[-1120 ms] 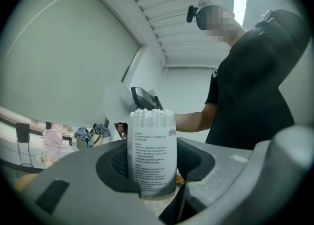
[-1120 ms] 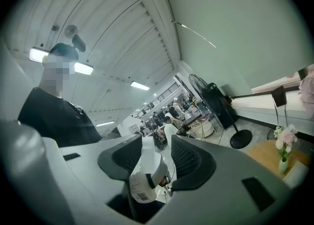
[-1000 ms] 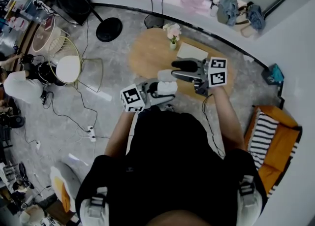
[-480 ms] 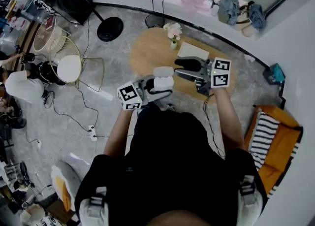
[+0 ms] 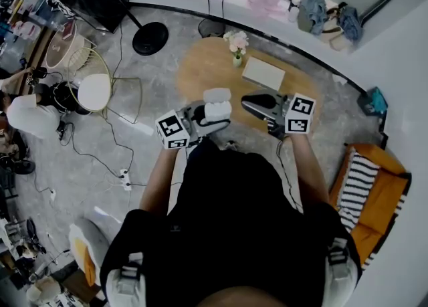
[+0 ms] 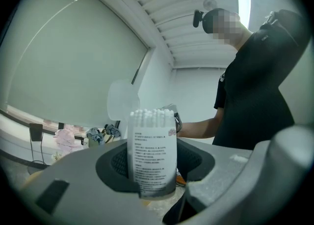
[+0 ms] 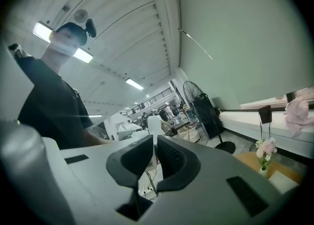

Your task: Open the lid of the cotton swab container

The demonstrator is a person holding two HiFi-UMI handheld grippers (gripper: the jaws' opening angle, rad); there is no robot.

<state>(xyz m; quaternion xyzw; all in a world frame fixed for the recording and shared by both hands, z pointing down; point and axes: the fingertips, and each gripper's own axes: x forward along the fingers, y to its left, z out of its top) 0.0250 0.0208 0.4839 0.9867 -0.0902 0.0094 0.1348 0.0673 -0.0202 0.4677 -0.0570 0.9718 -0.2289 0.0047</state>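
Head view: my left gripper clamps the cotton swab container just off the round table's near edge, with its lid flipped up. My right gripper hangs over that table's near edge, apart from the container.

Left gripper view: the jaws stand wide on the container, swabs packed upright inside, lid swung back.

Right gripper view: the jaws have just been closing and are nearly together, with nothing between them.
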